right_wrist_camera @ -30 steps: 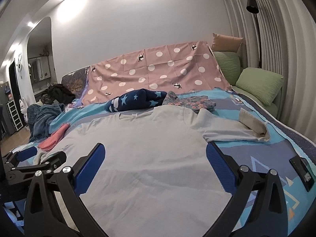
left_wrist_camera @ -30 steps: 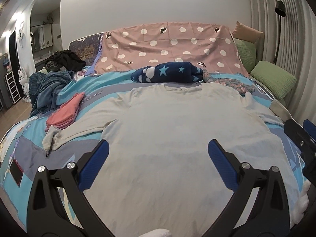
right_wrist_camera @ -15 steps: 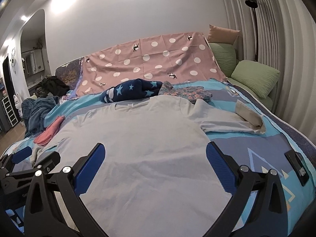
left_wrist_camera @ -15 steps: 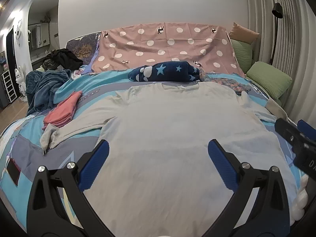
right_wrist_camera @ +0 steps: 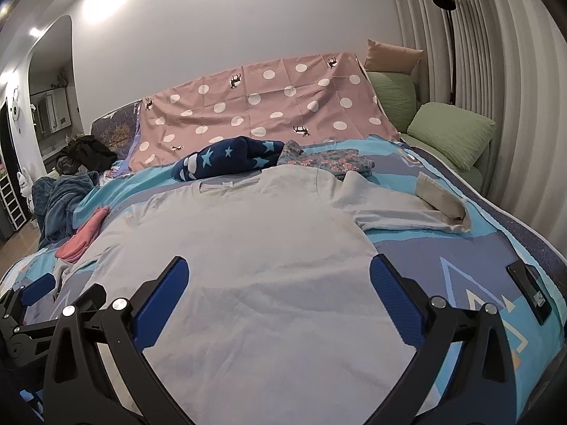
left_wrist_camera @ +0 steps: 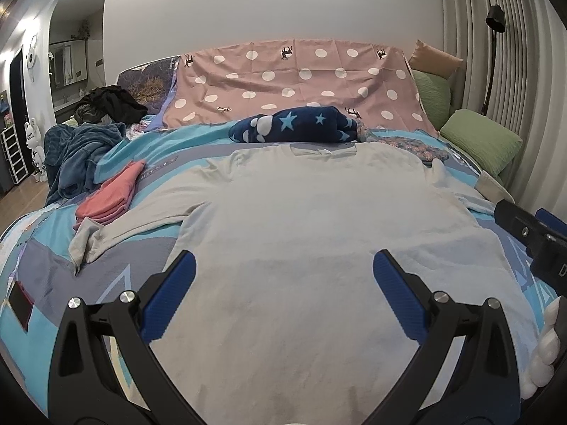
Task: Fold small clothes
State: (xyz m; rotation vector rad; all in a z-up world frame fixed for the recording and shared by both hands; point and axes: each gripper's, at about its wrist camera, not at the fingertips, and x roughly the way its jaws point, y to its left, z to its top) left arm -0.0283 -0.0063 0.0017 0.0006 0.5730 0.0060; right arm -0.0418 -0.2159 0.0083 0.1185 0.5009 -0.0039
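Note:
A pale grey long-sleeved shirt lies spread flat, face up, on the bed, collar toward the headboard; it also shows in the right wrist view. Its left sleeve trails to the left and its right sleeve to the right. My left gripper is open and empty, hovering over the shirt's lower part. My right gripper is open and empty over the shirt's lower part, to the right of the left one. The right gripper's body shows at the right edge of the left wrist view.
A folded pink garment lies left of the shirt. A navy star blanket roll and a floral cloth lie beyond the collar. Blue and black clothes are piled far left. Green pillows stand right. A phone lies right.
Both grippers have lifted and tilted slightly, so the bed sits lower in both views. Both stay open and empty. The shirt has not moved.

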